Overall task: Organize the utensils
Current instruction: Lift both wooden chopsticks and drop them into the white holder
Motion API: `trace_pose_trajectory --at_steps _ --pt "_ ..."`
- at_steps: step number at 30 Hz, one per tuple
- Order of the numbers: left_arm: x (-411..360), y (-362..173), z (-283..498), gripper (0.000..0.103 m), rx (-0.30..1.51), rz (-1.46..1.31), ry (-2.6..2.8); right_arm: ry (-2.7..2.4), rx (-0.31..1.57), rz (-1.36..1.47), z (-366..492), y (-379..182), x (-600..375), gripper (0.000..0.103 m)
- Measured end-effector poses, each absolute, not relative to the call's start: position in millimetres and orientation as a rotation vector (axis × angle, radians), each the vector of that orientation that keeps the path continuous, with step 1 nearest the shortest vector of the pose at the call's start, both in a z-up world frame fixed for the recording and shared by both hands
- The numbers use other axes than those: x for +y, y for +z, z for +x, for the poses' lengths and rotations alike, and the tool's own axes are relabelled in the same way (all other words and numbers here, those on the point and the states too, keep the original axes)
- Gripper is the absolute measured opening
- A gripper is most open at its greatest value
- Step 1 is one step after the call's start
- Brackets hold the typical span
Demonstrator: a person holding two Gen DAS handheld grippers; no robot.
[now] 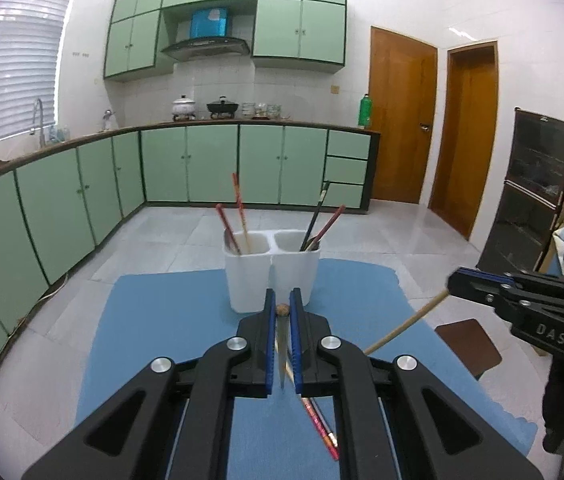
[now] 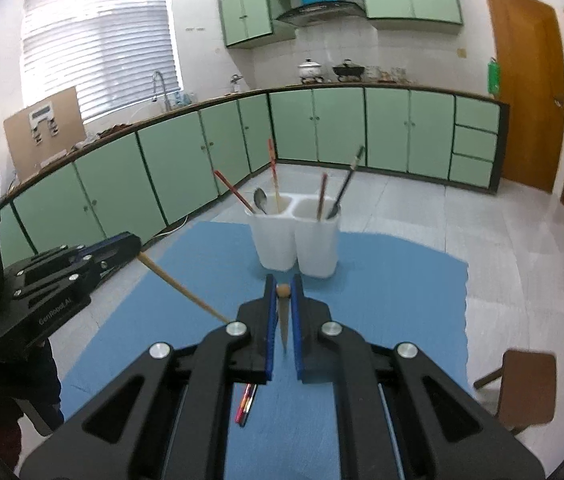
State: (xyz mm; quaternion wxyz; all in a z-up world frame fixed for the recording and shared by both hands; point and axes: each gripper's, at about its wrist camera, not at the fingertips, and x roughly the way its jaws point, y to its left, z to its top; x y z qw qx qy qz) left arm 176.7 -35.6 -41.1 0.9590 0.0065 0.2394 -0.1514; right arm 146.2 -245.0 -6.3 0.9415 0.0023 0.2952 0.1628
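A white two-compartment utensil holder [image 1: 271, 276] [image 2: 296, 240] stands on the blue mat [image 1: 153, 320] [image 2: 394, 280], with red and dark chopsticks and spoons in both compartments. My left gripper [image 1: 282, 310] is shut on a wooden-handled utensil [image 1: 283, 344], held above the mat in front of the holder. My right gripper [image 2: 283, 292] is shut on another wooden-handled utensil [image 2: 284, 320]; its light wooden handle [image 1: 406, 324] shows in the left wrist view. The left gripper's wooden handle [image 2: 181, 288] shows in the right wrist view. Red and dark chopsticks [image 1: 320, 426] [image 2: 245, 404] lie on the mat below the grippers.
A brown wooden stool [image 1: 468, 346] [image 2: 522, 384] stands to the right of the mat. Green kitchen cabinets [image 1: 209, 164] line the far walls. A dark shelf unit [image 1: 530, 196] stands at the right.
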Motion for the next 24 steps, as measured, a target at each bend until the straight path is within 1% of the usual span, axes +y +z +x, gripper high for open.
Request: trace_pose_trajectory --at_steps 7,13,17,24 --pt "-40 -29 187 0.007 0.481 0.014 -0.353 0.363 0.588 -0.040 169 13 -234 0.006" --pt "-39 -8 201 0.007 0.435 -0.004 -0.364 0.370 0.539 -0.032 193 45 -238 0.006" --pt "-39 21 217 0.007 0.362 -0.004 -0.362 0.365 0.496 -0.020 214 72 -243 0.006" --pt "-53 86 262 0.007 0.200 0.015 -0.347 0.347 0.442 -0.002 266 113 -249 0.006"
